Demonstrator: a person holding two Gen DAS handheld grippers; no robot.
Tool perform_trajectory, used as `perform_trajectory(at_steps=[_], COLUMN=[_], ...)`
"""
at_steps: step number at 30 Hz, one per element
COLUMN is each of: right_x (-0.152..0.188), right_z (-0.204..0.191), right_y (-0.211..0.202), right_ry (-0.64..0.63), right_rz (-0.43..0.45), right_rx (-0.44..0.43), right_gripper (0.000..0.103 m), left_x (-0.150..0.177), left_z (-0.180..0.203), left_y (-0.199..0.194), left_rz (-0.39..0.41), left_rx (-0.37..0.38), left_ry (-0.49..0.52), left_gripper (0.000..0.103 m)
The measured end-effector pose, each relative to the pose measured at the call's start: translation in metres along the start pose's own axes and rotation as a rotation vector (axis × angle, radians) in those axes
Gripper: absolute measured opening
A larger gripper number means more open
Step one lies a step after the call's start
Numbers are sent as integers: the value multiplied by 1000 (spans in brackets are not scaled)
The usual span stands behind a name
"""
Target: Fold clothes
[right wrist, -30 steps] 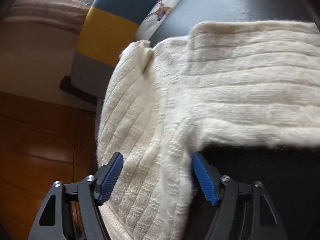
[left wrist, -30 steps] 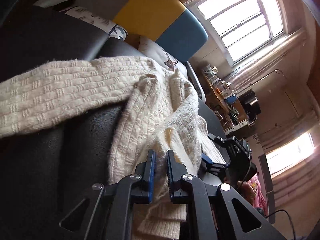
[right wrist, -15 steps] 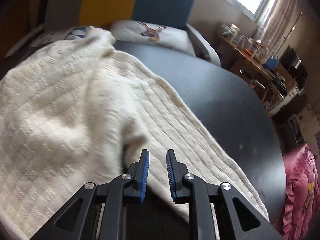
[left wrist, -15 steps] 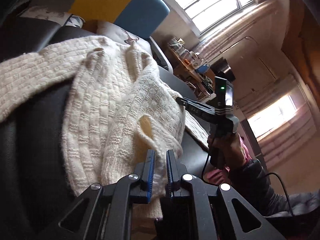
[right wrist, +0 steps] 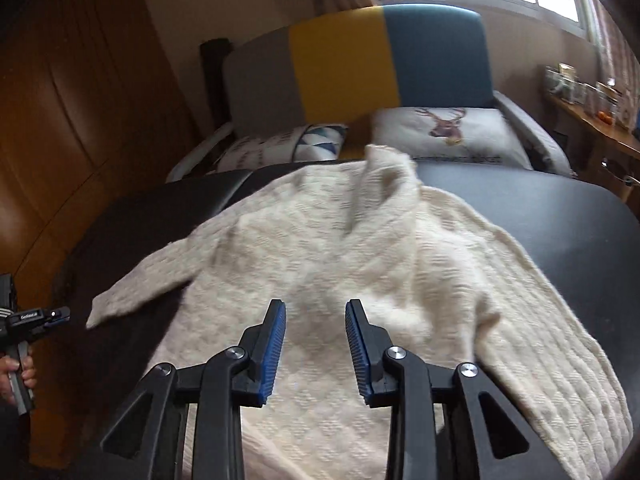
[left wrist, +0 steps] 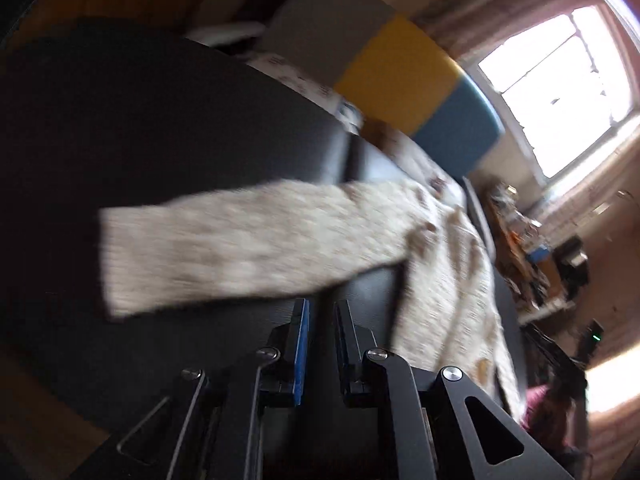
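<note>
A cream knitted sweater (right wrist: 360,248) lies spread on the black table (right wrist: 560,216), collar toward the far sofa. One sleeve (left wrist: 248,244) stretches out to the left across the table. My left gripper (left wrist: 320,308) hovers just short of that sleeve; its jaws are opening with a narrow gap and only bare table showing between them. It also appears at the left edge of the right wrist view, the left gripper (right wrist: 60,313) held by a hand (right wrist: 16,368). My right gripper (right wrist: 316,308) hangs over the sweater's body, its jaws opening with nothing gripped between the pads.
Behind the table stands a sofa (right wrist: 340,64) with a grey, yellow and blue back and a deer cushion (right wrist: 444,128). A wooden wardrobe (right wrist: 80,100) fills the left. A cluttered shelf (right wrist: 588,92) runs along the right wall under a window.
The left gripper let go of the sweater and swung left, now facing the outstretched sleeve. The right gripper closed, rose and rolled level, then spread partly above the sweater's body.
</note>
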State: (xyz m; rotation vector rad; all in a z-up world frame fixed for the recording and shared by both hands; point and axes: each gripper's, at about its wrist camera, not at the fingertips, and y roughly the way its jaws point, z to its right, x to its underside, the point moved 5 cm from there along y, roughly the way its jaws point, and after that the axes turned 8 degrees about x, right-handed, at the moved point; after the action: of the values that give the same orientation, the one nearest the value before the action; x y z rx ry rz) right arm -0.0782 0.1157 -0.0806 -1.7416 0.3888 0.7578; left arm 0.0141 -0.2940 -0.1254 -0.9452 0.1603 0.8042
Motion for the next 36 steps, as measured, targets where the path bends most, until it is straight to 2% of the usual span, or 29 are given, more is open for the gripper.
perform_trajectory(at_steps=[2, 4, 6, 8, 13, 19, 20, 21, 22, 23, 24, 26, 30, 33, 36], right_x=[0, -1, -4, -8, -20, -31, -33, -35, -39, -43, -49, -60, -75, -74, -64], right_z=[-24, -46, -65, -83, -118, -128, -126, -123, -118, -114, -109, -101, -89, -88, -93], right_y=[16, 31, 42, 49, 68, 92, 99, 105, 111, 118, 123, 132, 155, 180, 207], right_ry=[-24, -54, -89, -133, -213, -213, -204, -193, -178, -159, -144, -137, -117, -100, -77], right_rz=[-37, -65, -86, -96, -122, -178, -190, -202, -211, -215, -214, -204, -217, -260, -310], right_rx=[-48, -82, -102, -113, -121, -117, -113, -108, -97, -88, -80, -49, -26, -32, -50], right_gripper=[31, 31, 31, 31, 31, 31, 31, 31, 31, 31, 31, 31, 31, 31, 32], left_x=[-6, -4, -3, -2, -10, -20, -20, -20, -20, -20, -21, -27, -52, -74, -95], left_z=[-41, -74, -101, -112, -102, -90, -86, -82, -78, -75, -74, -77, -81, -80, -85], left_y=[-25, -45, -60, -59, -24, 30, 36, 40, 45, 48, 49, 44, 21, -2, -13], left_rz=[52, 81, 101, 100, 64, -10, -15, -15, -15, -13, -12, 15, 122, 202, 238], left_rx=[-124, -200, -254, -253, -205, -213, -234, -267, -300, -302, -275, -253, -219, -226, -256], left_ry=[-49, -86, -120, -133, -72, 9, 43, 92, 140, 166, 152, 121, 80, 91, 108], left_gripper=[23, 48, 56, 57, 57, 64, 64, 61, 37, 20, 11, 10, 10, 10, 10])
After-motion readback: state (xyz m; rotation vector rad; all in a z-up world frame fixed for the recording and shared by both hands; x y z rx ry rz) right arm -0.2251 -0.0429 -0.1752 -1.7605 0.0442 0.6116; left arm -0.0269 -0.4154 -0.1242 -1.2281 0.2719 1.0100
